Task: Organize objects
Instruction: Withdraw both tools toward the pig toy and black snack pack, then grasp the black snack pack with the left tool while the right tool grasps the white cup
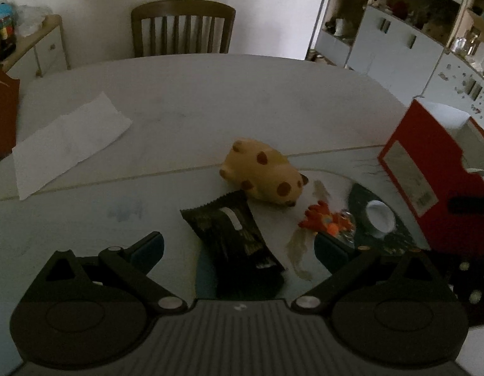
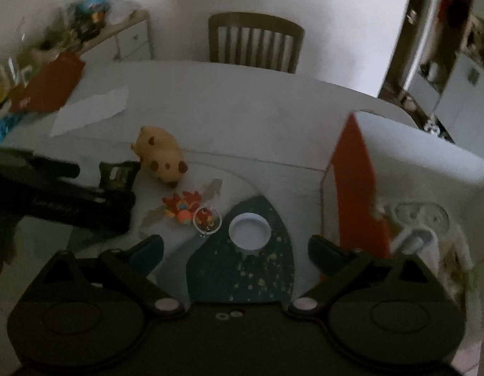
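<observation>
A black snack packet (image 1: 239, 238) lies on the table between my left gripper's (image 1: 239, 246) open fingers; it also shows in the right wrist view (image 2: 116, 174). Beyond it lies a yellow spotted toy animal (image 1: 264, 172) (image 2: 162, 155). An orange toy (image 1: 317, 217) (image 2: 181, 206) and a small clear capsule (image 2: 207, 220) lie beside a white cap (image 1: 381, 218) (image 2: 249, 230). My right gripper (image 2: 235, 247) is open and empty, hovering just short of the cap. An open red box (image 1: 430, 185) (image 2: 355, 188) stands at the right.
A white paper sheet (image 1: 69, 144) lies at the table's far left. A wooden chair (image 1: 182, 26) stands behind the table. A red bag (image 2: 47, 83) and clutter sit at the left edge. Shelves (image 1: 414, 25) stand at the right. The left gripper's body (image 2: 60, 194) crosses the right wrist view.
</observation>
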`<action>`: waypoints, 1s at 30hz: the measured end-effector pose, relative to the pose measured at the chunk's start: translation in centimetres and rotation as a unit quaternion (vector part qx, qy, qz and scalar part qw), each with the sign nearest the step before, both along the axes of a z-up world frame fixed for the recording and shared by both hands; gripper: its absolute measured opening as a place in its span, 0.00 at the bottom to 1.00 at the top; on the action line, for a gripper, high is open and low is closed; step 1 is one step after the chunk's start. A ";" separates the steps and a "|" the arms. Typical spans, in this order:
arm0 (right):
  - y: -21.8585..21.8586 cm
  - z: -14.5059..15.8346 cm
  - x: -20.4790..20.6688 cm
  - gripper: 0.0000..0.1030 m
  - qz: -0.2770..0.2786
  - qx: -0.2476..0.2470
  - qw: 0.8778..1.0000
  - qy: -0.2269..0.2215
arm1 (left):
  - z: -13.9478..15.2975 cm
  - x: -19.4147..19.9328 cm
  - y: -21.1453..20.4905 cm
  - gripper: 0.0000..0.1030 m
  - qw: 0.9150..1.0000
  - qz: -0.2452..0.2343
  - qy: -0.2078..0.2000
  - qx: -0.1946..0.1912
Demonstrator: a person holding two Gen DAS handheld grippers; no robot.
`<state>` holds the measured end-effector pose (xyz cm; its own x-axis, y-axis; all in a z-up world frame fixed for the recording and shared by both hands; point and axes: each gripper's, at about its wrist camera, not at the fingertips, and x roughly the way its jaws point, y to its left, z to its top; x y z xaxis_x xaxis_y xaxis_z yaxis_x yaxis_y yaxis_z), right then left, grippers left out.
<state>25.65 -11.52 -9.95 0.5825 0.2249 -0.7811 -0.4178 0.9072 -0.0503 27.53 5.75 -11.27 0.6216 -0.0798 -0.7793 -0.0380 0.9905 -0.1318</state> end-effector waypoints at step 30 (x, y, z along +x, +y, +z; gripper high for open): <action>-0.3 -4.7 3.3 0.41 -0.050 0.029 0.998 0.016 | -2.4 1.7 -0.2 0.88 1.000 0.006 0.002 0.029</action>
